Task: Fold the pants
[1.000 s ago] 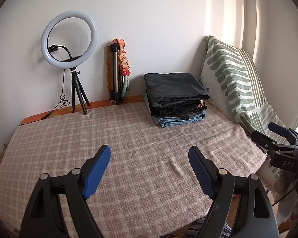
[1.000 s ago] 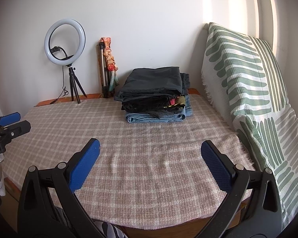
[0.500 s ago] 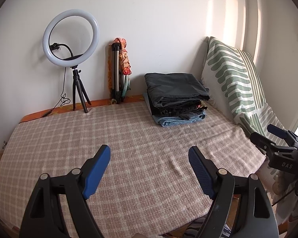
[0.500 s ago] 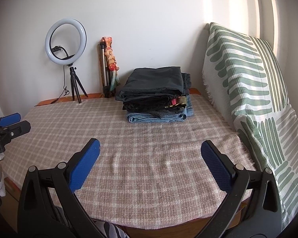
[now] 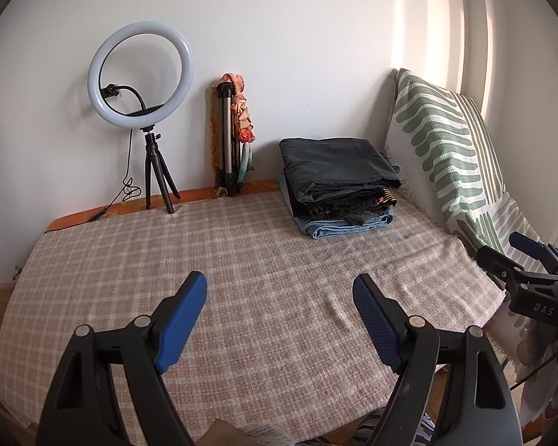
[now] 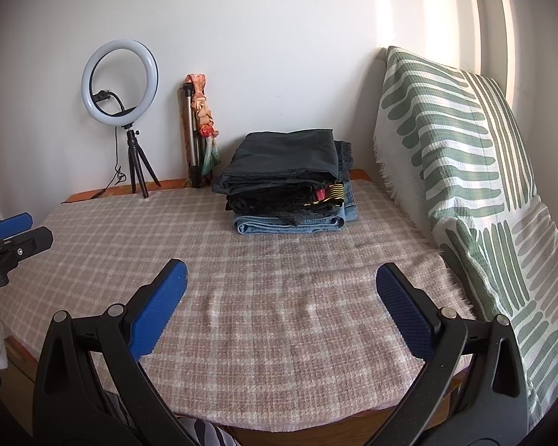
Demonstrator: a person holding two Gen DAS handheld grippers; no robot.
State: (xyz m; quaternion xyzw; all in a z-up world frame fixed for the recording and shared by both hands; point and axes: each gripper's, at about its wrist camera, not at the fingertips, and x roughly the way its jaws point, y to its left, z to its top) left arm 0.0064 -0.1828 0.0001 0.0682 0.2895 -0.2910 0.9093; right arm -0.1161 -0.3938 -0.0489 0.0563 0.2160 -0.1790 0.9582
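Both the left gripper [image 5: 280,293] and right gripper [image 6: 281,283] hang spread wide and empty above the checked blanket [image 6: 271,297], while farther back one stack of folded pants [image 6: 288,186] lies near the wall, beside one striped cushion [image 6: 464,171].

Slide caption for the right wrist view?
Open right gripper above checked beige blanket; stack of folded pants at far wall.

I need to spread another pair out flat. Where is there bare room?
The checked cloth lies bare from the front edge back to the ring light and the folded stack. It is crowded along the wall and against the striped throw.
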